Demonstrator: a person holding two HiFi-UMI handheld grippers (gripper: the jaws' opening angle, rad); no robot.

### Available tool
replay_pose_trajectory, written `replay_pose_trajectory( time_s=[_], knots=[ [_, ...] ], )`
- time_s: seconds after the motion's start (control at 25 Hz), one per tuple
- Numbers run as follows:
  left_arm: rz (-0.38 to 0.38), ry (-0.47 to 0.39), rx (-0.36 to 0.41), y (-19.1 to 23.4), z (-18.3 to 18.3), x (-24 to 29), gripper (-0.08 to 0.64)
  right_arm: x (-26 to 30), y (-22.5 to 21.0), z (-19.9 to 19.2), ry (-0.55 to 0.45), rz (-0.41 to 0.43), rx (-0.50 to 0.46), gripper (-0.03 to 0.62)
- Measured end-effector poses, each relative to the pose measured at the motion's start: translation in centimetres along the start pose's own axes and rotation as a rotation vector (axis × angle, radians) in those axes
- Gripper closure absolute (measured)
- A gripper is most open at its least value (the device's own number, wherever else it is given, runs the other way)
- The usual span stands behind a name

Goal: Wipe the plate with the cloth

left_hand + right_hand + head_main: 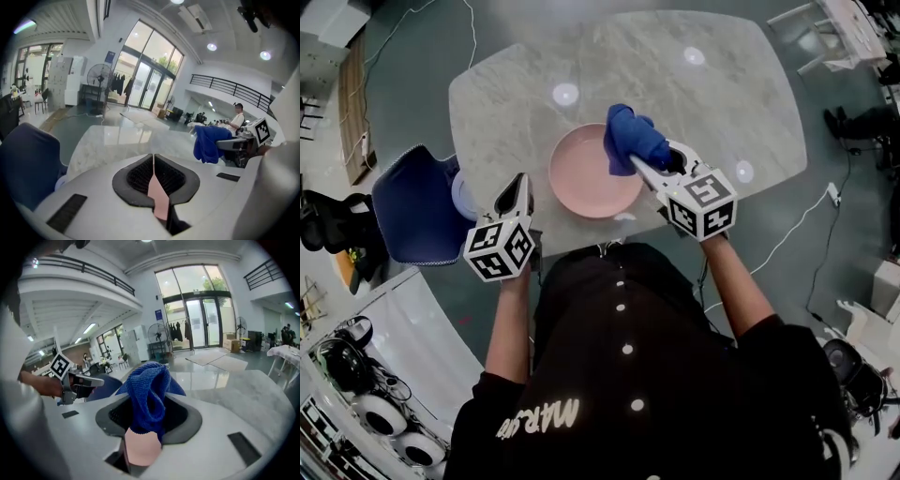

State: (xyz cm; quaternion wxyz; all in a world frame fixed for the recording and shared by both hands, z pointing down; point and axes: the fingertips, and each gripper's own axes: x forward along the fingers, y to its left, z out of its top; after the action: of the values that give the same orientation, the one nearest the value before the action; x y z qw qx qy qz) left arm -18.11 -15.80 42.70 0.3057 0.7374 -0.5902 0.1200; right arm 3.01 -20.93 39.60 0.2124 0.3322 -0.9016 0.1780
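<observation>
Right claw (649,169), clamped on the blue cloth (630,137), hangs above the right rim of the pink plate (579,178); left claw (519,191), closed and empty, waits left of that plate.

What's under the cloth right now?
The pink plate, on the table; the stretch of its far right rim below the cloth is covered. The right gripper holds the cloth.

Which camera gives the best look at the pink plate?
The head view: the pink plate shows nearly whole, only its right edge behind the blue cloth. The left gripper view catches only a pink sliver; the right gripper view, a pink patch below the cloth.
</observation>
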Motion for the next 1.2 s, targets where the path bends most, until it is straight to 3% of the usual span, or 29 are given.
replay_pose_trajectory(
  time_s=[0.2, 0.44, 0.88, 1.08, 1.2],
  knots=[
    [-0.005, -0.188, 0.068, -1.6, 5.9, -3.8, 0.543, -3.7, -0.7, 4.9, -0.183, -0.032, 0.061, 0.439],
    [0.021, -0.377, 0.156, -2.7, 11.1, -8.4, 0.543, -8.6, -1.5, 9.5, -0.371, -0.105, 0.066, 0.439],
    [0.073, -0.617, 0.279, -4.0, 16.5, -15.0, 0.544, -15.4, -3.2, 14.3, -0.598, -0.288, -0.020, 0.440],
    [0.109, -0.675, 0.304, -3.6, 18.0, -16.9, 0.545, -18.5, -2.4, 16.2, -0.668, -0.354, -0.125, 0.440],
    [0.139, -0.696, 0.317, -3.1, 18.5, -17.6, 0.544, -19.7, -2.5, 16.8, -0.711, -0.378, -0.141, 0.440]
  ],
)
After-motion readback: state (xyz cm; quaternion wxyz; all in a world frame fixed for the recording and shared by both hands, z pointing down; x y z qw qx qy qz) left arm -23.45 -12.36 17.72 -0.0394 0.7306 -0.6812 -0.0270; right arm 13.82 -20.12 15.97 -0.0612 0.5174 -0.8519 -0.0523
